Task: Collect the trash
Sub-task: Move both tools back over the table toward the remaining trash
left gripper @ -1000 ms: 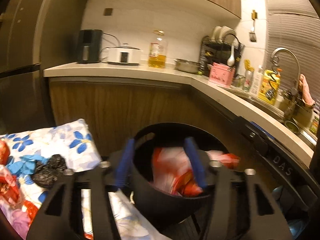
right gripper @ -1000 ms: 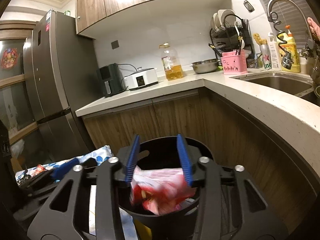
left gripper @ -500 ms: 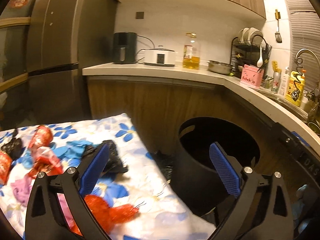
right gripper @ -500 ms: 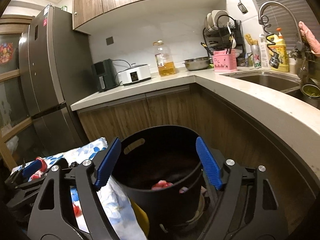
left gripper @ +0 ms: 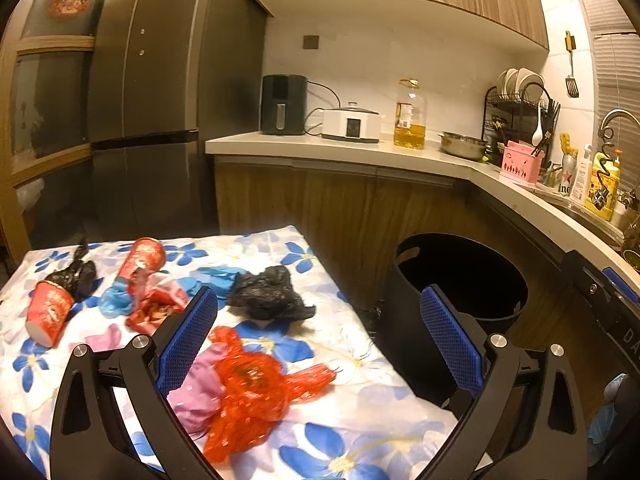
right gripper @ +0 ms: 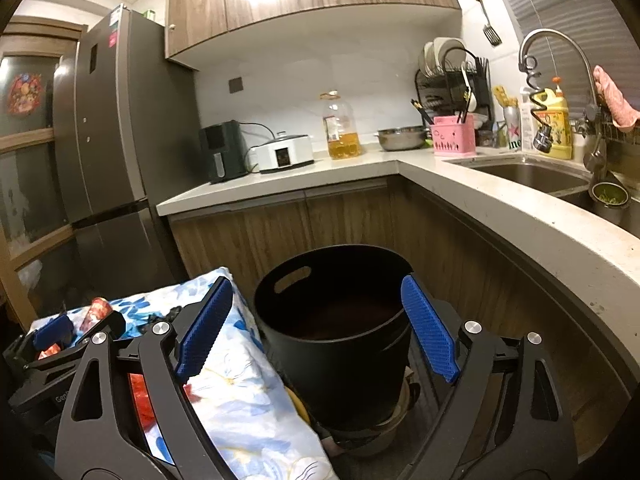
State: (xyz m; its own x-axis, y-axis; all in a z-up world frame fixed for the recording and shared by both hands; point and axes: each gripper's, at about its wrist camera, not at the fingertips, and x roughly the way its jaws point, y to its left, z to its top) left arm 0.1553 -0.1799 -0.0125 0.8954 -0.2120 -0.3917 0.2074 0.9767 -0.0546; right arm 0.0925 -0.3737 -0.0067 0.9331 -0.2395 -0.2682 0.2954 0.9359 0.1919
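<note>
The left tool [left gripper: 318, 336] is spread wide and nothing is gripped between its blue, cross-hatched rubber pads [left gripper: 188, 336]; it is held above a low surface draped in a soft white cloth printed with blue flowers [left gripper: 360, 412]. On that floral cloth the trash is scattered. Nearest the tool a crumpled red mesh net [left gripper: 248, 392] is seen, pressed against a wad of pale pink film [left gripper: 196, 388]. Just beyond, a crinkled black plastic bag [left gripper: 268, 292] lies in a loose heap, with thin blue plastic [left gripper: 216, 276] bunched beside it. Farther left a torn red wrapper [left gripper: 158, 306], a tilted red paper cup [left gripper: 142, 260], a second red paper cup [left gripper: 48, 312] lying on its side and another small knotted black bag [left gripper: 78, 274] are found.

The right tool [right gripper: 316, 326] is being opened, its ribbed blue pads [right gripper: 430, 334] standing on either side of the round black bin [right gripper: 340, 364] without touching it, and nothing is clasped. The bin is a smooth, matte cylinder with an oval handle slot [right gripper: 292, 279] cut below its rim; it stands on the floor just beside the cloth's edge, in front of wood-grain cabinet doors [right gripper: 280, 232]. Its dark interior cannot be made out.

A pale stone worktop [right gripper: 500, 204] curves above the bin.
</note>
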